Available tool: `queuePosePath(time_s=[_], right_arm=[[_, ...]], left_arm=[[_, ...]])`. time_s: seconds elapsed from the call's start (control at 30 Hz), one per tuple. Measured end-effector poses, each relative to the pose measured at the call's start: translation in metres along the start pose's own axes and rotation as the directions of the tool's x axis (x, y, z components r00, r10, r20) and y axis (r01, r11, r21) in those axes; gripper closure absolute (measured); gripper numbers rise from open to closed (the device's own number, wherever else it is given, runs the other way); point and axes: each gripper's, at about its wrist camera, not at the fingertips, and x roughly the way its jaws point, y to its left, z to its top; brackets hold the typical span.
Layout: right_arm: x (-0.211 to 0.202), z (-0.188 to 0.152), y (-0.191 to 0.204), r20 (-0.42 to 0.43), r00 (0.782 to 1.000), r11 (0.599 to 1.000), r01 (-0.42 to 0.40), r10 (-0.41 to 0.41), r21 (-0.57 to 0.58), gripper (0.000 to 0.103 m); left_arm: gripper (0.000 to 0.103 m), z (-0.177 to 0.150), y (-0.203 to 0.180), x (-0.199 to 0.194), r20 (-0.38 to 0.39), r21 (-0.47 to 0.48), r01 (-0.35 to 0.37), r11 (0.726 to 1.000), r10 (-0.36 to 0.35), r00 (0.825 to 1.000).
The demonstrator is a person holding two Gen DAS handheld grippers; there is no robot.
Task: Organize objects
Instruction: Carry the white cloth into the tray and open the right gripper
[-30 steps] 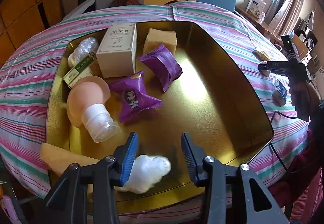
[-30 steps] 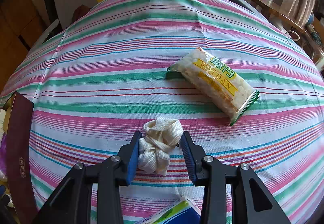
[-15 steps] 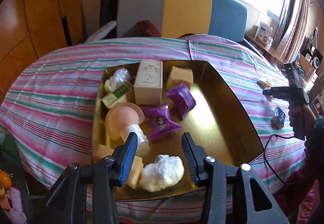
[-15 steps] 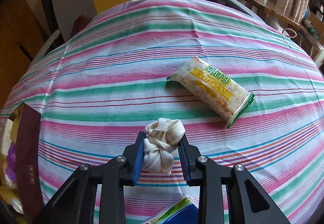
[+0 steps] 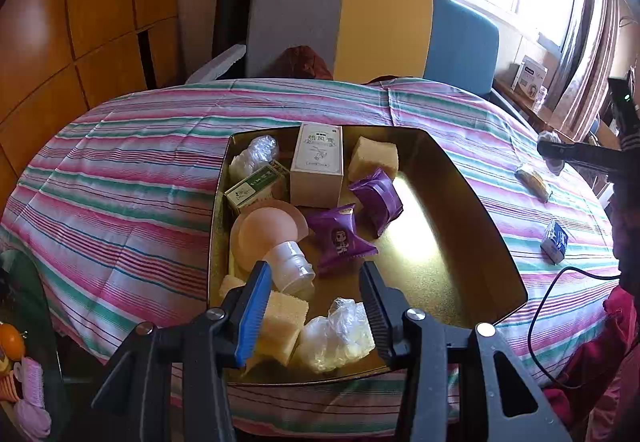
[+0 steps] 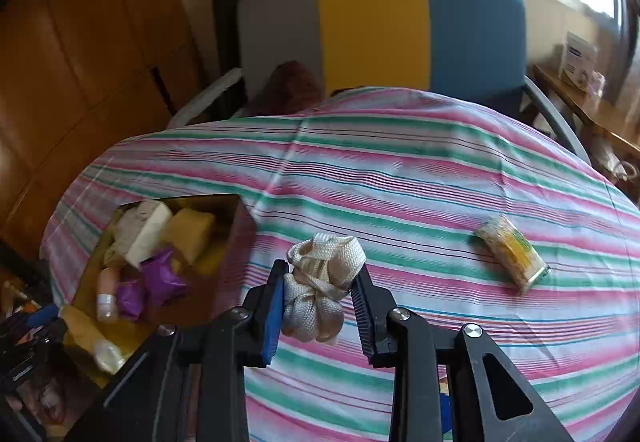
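The right gripper (image 6: 318,296) has its jaws pinching a knotted bundle of cream webbing strap (image 6: 322,284), lifted clear above the striped cloth (image 6: 400,178) that covers the worktop. These jaws have just been closing on the strap. Farther right on the cloth lies a yellow snack packet (image 6: 512,252), well apart from the strap. To the left sits the gold tray (image 6: 236,242).

The left gripper (image 5: 316,308) hangs over the near end of that tray (image 5: 496,242), jaws spread and gripping nothing. Below them in the tray lie a clear plastic-wrapped lump (image 5: 338,334) and a yellow sponge (image 5: 282,326). Beyond are a peach-coloured mushroom-shaped bottle (image 5: 268,238), two purple packets (image 5: 340,238), a green box (image 5: 256,188) and a tall beige box (image 5: 318,170).
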Motion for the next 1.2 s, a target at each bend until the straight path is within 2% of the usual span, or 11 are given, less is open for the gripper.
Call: queuePosePath(time_s=[0.1, 0.23, 0.37, 0.5, 0.77, 1.07, 1.13, 1.2], right_arm=[[-0.008, -0.003, 0.049, -0.008, 0.995, 0.991, -0.095, 0.094, -0.090, 0.071], [-0.001, -0.018, 0.108, -0.086, 0.978, 0.962, -0.204, 0.192, -0.180, 0.071], [0.020, -0.038, 0.152, -0.176, 0.959, 0.936, -0.260, 0.222, -0.238, 0.071], [0.048, -0.054, 0.178, -0.275, 0.940, 0.922, -0.278, 0.203, -0.269, 0.071], [0.093, -0.075, 0.195, -0.400, 0.905, 0.924, -0.269, 0.146, -0.271, 0.071], [0.117, -0.087, 0.202, -0.438, 0.887, 0.931, -0.276, 0.150, -0.240, 0.068], [0.116, -0.088, 0.202, -0.433, 0.887, 0.931, -0.280, 0.158, -0.234, 0.065], [0.113, -0.088, 0.199, -0.423, 0.889, 0.933, -0.288, 0.176, -0.216, 0.046]], left_arm=[[0.057, -0.001, 0.004, -0.003, 0.009, -0.009, 0.000, 1.000, 0.000, 1.000], [0.057, -0.004, 0.013, -0.006, 0.014, -0.028, -0.009, 1.000, 0.009, 1.000], [0.057, -0.008, 0.026, -0.008, 0.015, -0.055, -0.020, 0.998, 0.021, 1.000], [0.057, -0.012, 0.043, -0.011, 0.018, -0.093, -0.038, 0.995, 0.040, 0.999], [0.057, -0.020, 0.074, -0.009, 0.011, -0.173, -0.063, 0.983, 0.066, 0.998], [0.057, -0.023, 0.078, -0.006, 0.002, -0.180, -0.050, 0.982, 0.051, 0.999], [0.057, -0.023, 0.078, -0.006, 0.004, -0.183, -0.053, 0.982, 0.055, 0.998], [0.057, -0.023, 0.079, -0.006, 0.004, -0.186, -0.052, 0.981, 0.054, 0.999]])
